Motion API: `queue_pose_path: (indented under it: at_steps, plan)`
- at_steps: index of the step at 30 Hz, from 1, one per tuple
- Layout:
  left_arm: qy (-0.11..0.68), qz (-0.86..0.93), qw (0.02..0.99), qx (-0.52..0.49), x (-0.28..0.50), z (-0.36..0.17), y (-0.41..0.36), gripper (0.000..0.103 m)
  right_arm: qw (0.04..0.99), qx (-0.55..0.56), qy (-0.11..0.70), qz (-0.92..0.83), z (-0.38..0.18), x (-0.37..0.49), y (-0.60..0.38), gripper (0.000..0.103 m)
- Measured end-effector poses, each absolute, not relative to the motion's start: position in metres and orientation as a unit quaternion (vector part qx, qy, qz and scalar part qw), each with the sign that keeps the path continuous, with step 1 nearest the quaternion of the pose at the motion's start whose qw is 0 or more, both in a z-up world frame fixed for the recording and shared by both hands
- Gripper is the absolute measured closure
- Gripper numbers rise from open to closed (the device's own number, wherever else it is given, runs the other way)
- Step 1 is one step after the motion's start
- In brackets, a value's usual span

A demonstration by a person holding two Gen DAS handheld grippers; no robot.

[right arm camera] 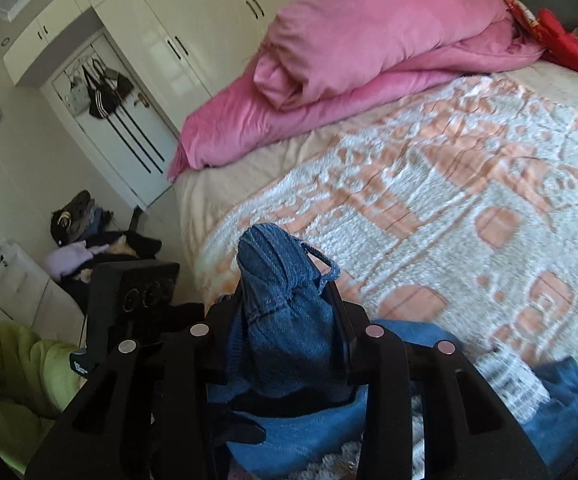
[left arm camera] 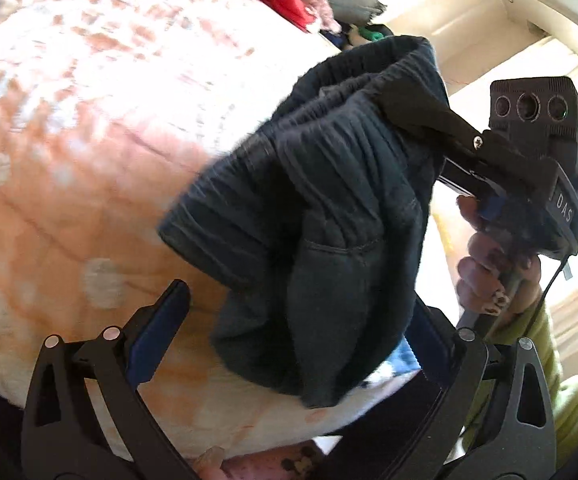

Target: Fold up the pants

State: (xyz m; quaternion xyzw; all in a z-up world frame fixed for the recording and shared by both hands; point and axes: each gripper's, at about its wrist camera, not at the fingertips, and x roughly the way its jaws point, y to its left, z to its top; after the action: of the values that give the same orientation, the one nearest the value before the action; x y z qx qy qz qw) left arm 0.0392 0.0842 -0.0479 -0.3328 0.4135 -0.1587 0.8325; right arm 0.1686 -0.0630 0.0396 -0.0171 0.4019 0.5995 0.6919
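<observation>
L gripper (left arm camera: 289,320) is seen spread wide w/ nothing pinched, its fingers either side of the hanging pants (left arm camera: 329,208), above the patterned bedspread (left arm camera: 69,140). The pants are held off the bed, bunched at the waistband, which is clamped by the R gripper (right arm camera: 289,300); denim is seen gathered betw. its closed fingers. A pink duvet (right arm camera: 369,60) is piled at the far side of the bed.

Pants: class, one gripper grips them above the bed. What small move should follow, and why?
Probably bring the open left gripper onto the hanging pants and grip. The right gripper alone pinches their bunched waistband above the bedspread; folding needs them spread flat.
</observation>
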Motion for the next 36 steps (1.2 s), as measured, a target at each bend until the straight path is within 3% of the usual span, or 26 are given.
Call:
queue_pose_path:
  at_steps: [7, 9, 10, 11, 13, 20, 25, 28, 30, 31, 34, 36]
  plan:
    - [0.400, -0.194, 0.841, -0.308, 0.052, -0.021, 0.045, 0.014, 0.709, 0.008, 0.384, 0.591, 0.049, 0.171, -0.103, 0.065]
    - [0.396, -0.204, 0.844, -0.299, 0.052, -0.014, 0.034, 0.014, 0.716, 0.015, 0.377, 0.587, 0.051, 0.170, -0.116, 0.058]
    - [0.395, -0.209, 0.846, -0.292, 0.052, -0.010, 0.027, 0.014, 0.719, 0.020, 0.374, 0.585, 0.052, 0.170, -0.123, 0.051]
    - [0.394, -0.214, 0.847, -0.286, 0.053, -0.009, 0.023, 0.014, 0.724, 0.029, 0.371, 0.580, 0.052, 0.170, -0.134, 0.032]
    - [0.398, -0.233, 0.846, -0.268, 0.051, -0.009, 0.008, 0.014, 0.742, 0.048, 0.367, 0.559, 0.051, 0.170, -0.159, 0.011]
    - [0.431, -0.260, 0.833, -0.230, 0.049, -0.027, -0.026, 0.014, 0.788, 0.120, 0.414, 0.440, 0.010, 0.168, -0.246, 0.008]
    - [0.438, -0.252, 0.840, -0.199, 0.036, -0.023, -0.040, 0.014, 0.786, 0.133, 0.456, 0.396, -0.016, 0.163, -0.249, 0.005]
    - [0.439, -0.249, 0.841, -0.193, 0.034, -0.025, -0.047, 0.014, 0.778, 0.131, 0.479, 0.385, -0.030, 0.164, -0.231, 0.006]
    - [0.440, -0.247, 0.843, -0.189, 0.036, -0.022, -0.046, 0.014, 0.774, 0.114, 0.487, 0.388, -0.035, 0.159, -0.217, 0.046]
    - [0.441, -0.245, 0.843, -0.185, 0.036, -0.023, -0.046, 0.014, 0.774, 0.109, 0.485, 0.393, -0.035, 0.156, -0.213, 0.057]
    - [0.441, -0.244, 0.846, -0.175, 0.033, -0.026, -0.051, 0.014, 0.774, 0.133, 0.454, 0.420, -0.021, 0.146, -0.220, 0.067]
    - [0.440, -0.247, 0.846, -0.173, 0.035, -0.028, -0.054, 0.014, 0.784, 0.139, 0.433, 0.423, -0.012, 0.140, -0.232, 0.067]
